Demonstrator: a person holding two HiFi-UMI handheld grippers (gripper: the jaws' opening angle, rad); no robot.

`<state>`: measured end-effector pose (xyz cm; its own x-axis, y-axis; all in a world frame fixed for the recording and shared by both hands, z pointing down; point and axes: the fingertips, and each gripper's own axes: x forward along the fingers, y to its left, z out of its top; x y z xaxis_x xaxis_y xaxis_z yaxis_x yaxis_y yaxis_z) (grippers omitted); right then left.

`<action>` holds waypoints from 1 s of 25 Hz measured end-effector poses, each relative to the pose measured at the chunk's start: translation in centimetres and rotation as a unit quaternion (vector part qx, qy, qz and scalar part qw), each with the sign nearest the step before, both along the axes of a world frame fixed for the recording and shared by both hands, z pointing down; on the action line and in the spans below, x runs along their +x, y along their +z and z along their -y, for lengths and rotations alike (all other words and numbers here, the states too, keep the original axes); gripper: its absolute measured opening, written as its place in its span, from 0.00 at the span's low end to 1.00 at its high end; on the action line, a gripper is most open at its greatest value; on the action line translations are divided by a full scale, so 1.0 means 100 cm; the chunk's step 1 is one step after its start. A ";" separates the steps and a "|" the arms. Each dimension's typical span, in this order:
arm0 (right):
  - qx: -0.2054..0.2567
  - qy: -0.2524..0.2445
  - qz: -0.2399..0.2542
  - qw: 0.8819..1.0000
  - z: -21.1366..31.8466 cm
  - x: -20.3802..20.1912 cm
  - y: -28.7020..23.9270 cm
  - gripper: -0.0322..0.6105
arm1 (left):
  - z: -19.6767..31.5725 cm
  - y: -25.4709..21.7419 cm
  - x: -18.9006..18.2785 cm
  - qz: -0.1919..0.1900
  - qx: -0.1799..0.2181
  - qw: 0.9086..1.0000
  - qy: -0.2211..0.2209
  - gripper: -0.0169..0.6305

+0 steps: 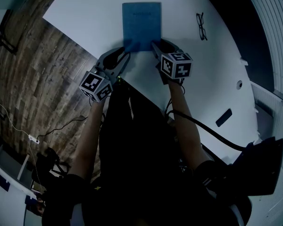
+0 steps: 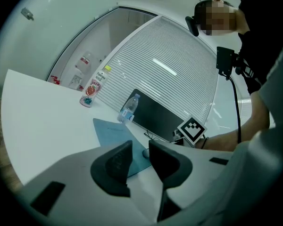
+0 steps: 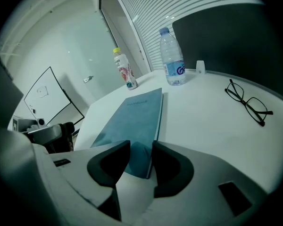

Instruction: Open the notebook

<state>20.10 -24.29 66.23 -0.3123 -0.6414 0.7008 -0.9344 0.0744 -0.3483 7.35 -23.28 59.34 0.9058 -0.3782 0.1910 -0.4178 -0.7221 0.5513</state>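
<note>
Between the right gripper's [image 3: 141, 147] jaws: near right corner of the blue notebook [image 3: 137, 117]. Gap is narrow, and I can't see the pads pressing on the cover. Left gripper [image 2: 139, 149] jaws also narrowly apart with nothing clamped; the notebook's near left corner [image 2: 111, 133] shows through the gap. From the head view, both grippers sit at the notebook's near edge, left [image 1: 127, 55] at one corner, right [image 1: 155, 45] at the other, marker cubes [image 1: 177, 66] toward the person. Notebook [image 1: 141, 25] lies flat and closed on the white table [image 1: 94, 22], spine edge on the right. Past its far end: clear water bottle [image 3: 172, 58] upright, smaller drink bottle [image 3: 124, 69] with a yellow cap further left. Black glasses [image 3: 247, 102] lie on the table well to the right of the notebook.
</note>
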 end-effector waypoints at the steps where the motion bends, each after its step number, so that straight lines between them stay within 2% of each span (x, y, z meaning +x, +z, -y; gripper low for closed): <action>1: 0.001 0.002 -0.001 1.000 0.000 0.001 -0.001 0.26 | 0.000 0.000 -0.001 0.000 -0.001 1.000 -0.002 0.19; 7: 0.011 0.018 -0.001 1.000 0.000 0.005 -0.008 0.16 | -0.002 -0.004 -0.004 -0.004 0.000 1.000 -0.007 0.19; 16: 0.018 0.023 0.010 1.000 0.002 0.006 -0.016 0.14 | -0.002 -0.013 -0.008 -0.012 -0.002 1.000 -0.012 0.19; 25: 0.034 0.017 0.007 0.999 0.004 0.001 -0.035 0.12 | -0.001 -0.028 -0.013 -0.005 0.016 1.000 -0.008 0.19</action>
<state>20.21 -24.67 62.73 -0.2998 -0.6975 0.6508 -0.9317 0.0674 -0.3570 6.06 -23.19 56.51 0.9012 -0.3988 0.1698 -0.4244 -0.7321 0.5329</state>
